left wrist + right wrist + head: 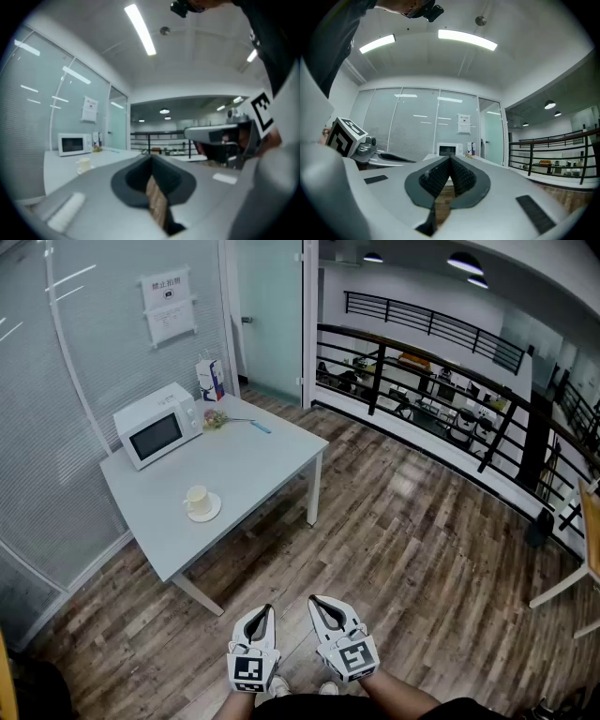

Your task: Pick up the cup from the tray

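A cream cup (197,499) stands on a small round white tray (208,513) near the front of the grey table (251,465). In the left gripper view the cup (84,164) shows small and far off on the table. Both grippers are held low over the wooden floor, well short of the table. My left gripper (268,609) is shut with nothing in it, tips together (151,158). Beside it my right gripper (315,600) is also shut and empty (450,159).
A white microwave (157,426) sits at the table's back left, with a carton (210,379), a small bowl (215,418) and a blue utensil (260,427) behind. A glass wall stands left; a black railing (431,399) runs at right. Wooden floor (412,549) lies between me and the table.
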The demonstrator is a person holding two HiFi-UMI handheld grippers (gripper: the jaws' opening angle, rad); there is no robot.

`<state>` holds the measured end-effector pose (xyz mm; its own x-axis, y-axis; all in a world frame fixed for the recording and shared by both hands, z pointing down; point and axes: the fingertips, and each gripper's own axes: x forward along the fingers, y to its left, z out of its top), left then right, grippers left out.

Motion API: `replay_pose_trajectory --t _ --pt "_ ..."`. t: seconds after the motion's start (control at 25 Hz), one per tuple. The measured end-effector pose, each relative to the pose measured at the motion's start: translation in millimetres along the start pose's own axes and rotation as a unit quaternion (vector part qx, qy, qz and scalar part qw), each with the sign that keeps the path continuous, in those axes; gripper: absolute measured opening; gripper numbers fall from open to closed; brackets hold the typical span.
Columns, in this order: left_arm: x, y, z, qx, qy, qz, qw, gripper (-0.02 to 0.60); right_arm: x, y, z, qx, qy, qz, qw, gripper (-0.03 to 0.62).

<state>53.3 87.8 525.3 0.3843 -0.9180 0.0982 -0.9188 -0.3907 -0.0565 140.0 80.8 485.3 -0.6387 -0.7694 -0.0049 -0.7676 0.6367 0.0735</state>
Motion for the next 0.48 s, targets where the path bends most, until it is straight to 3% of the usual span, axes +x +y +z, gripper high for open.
replay_pose_trajectory --t 0.48 --pt "-6 38 -4 -0.014 -0.002 -0.009 0.9999 0.003 35 24 7 -0.008 -0.008 0.002 1.0 0.003"
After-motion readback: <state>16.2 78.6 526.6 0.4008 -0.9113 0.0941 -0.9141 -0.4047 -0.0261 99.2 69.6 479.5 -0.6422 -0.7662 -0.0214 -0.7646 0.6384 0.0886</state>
